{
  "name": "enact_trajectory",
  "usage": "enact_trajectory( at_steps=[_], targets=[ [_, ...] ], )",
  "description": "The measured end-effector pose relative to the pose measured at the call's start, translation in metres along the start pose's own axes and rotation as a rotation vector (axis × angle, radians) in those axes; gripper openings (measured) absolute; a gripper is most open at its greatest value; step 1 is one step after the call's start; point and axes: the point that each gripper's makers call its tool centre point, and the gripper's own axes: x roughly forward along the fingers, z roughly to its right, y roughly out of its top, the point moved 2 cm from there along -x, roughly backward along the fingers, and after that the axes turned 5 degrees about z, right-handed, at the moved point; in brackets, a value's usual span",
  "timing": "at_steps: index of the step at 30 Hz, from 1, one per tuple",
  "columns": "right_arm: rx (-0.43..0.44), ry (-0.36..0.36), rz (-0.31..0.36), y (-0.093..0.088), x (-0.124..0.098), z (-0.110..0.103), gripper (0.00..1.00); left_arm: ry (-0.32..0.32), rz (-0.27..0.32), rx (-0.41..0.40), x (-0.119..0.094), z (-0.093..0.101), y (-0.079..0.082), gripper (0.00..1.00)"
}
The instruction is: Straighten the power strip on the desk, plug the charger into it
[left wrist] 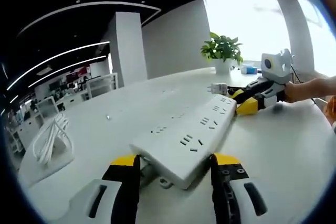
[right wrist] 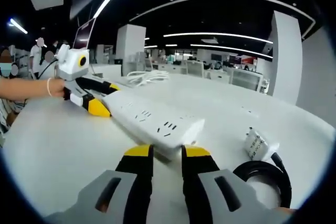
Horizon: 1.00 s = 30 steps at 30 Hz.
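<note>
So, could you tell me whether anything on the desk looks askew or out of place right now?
The power strip lies diagonally across the white desk, one gripper at each end. The charger sits loose beside it, unplugged, its black cable coiled nearby. Nothing looks spilled or damaged.

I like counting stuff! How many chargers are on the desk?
1. The charger lies on the desk right of the power strip, beside a coiled black cable. Others may be hidden.
</note>
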Motion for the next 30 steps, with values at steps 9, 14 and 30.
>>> enact_trajectory(
  at_steps=[9,14,30],
  targets=[
    [-0.004,-0.007,-0.005,-0.0002,-0.0020,-0.0002,0.19,-0.016,0.003,0.007,0.0024,-0.0012,0.0007,0.54],
    [-0.001,-0.011,-0.006,-0.0003,-0.0025,-0.0002,0.19,-0.022,0.005,0.009,0.0033,-0.0012,0.0010,0.54],
    [0.003,-0.018,-0.006,-0.0004,-0.0026,0.0022,0.19,-0.030,0.006,0.010,0.0054,-0.0016,0.0017,0.54]
  ],
)
